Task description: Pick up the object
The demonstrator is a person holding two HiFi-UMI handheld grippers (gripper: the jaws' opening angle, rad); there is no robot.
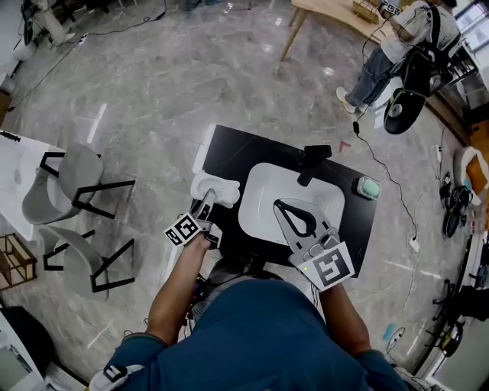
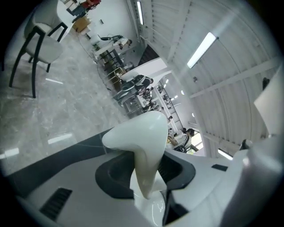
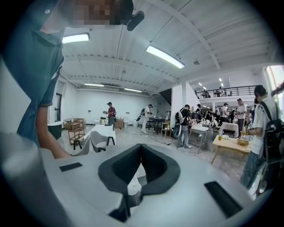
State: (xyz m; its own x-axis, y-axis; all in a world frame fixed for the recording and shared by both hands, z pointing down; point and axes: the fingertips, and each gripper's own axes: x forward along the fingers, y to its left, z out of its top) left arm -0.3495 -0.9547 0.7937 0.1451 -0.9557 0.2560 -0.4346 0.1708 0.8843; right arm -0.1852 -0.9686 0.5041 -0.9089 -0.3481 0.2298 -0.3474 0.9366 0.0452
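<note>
A white, bone-shaped object (image 1: 216, 189) lies at the left edge of the black table (image 1: 229, 149). My left gripper (image 1: 208, 200) reaches it from the near side, its jaws closed on the object's near end. In the left gripper view the object (image 2: 140, 137) fills the gap between the dark pads (image 2: 113, 173) and flares out above them, with that gripper (image 2: 146, 170) clamped round its narrow part. My right gripper (image 1: 279, 205) hovers over the white tray (image 1: 263, 187), its tips touching and nothing held. The right gripper view shows its jaws (image 3: 142, 146) meeting in a closed loop.
A black device (image 1: 315, 159) sits at the tray's far edge and a small green object (image 1: 369, 186) at the table's right end. Two grey chairs (image 1: 72, 179) stand to the left. A person (image 1: 405, 38) stands by a wooden table (image 1: 336, 11) far right.
</note>
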